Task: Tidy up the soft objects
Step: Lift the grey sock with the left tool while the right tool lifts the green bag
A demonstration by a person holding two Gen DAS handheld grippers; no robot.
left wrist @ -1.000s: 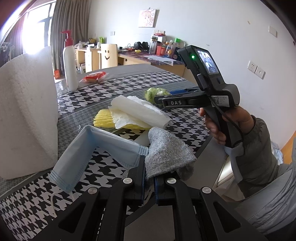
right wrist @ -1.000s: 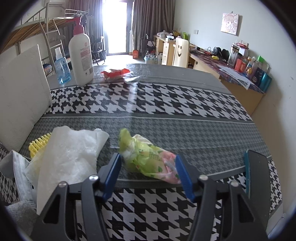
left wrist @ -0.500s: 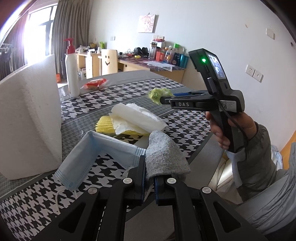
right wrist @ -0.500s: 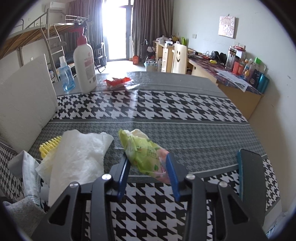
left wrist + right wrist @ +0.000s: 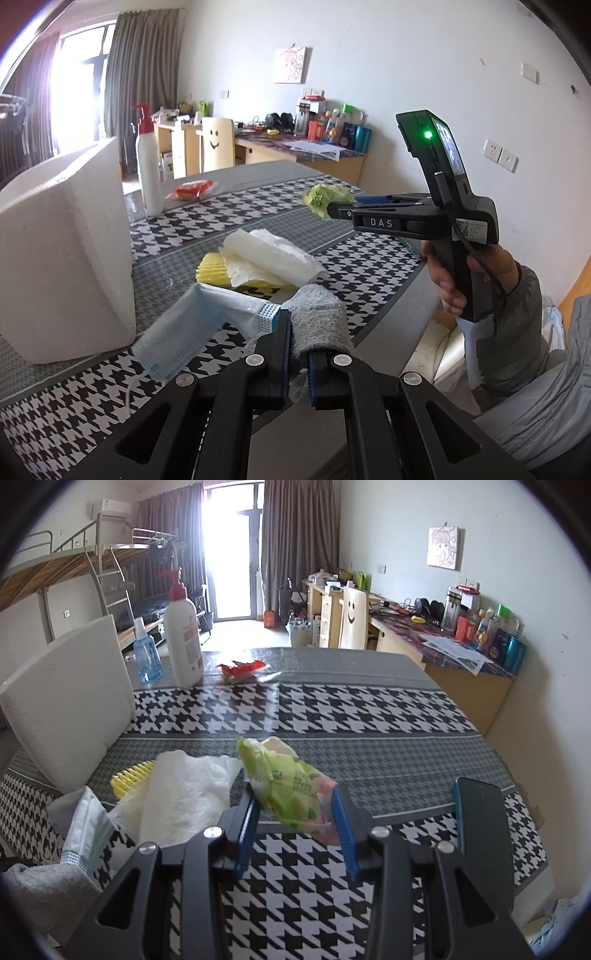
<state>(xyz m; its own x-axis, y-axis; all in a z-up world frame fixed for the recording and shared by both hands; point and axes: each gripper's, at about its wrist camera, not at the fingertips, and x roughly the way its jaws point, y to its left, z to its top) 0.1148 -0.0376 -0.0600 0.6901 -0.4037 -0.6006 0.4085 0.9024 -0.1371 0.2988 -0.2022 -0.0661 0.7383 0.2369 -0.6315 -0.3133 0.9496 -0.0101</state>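
Observation:
My left gripper (image 5: pixel 298 332) is shut on a grey knitted cloth (image 5: pixel 317 325) and holds it above the table's near edge. A light blue face mask (image 5: pixel 192 328) hangs beside it, against the left finger. My right gripper (image 5: pixel 295 808) is shut on a green tissue packet (image 5: pixel 288 786) and holds it lifted above the table; the packet also shows in the left wrist view (image 5: pixel 323 197). A white paper towel (image 5: pixel 269 258) lies over a yellow sponge (image 5: pixel 212 269) on the checked tablecloth (image 5: pixel 332 709).
A white foam box (image 5: pixel 62 251) stands at the left. A white pump bottle (image 5: pixel 183 642), a small blue bottle (image 5: pixel 146 657) and a red packet (image 5: pixel 240 668) sit at the table's far side. A dark phone (image 5: pixel 480 812) lies at the right edge.
My right gripper closed on the green packet and lifted it off the table. My left gripper rose with the grey cloth, the blue mask coming up with it.

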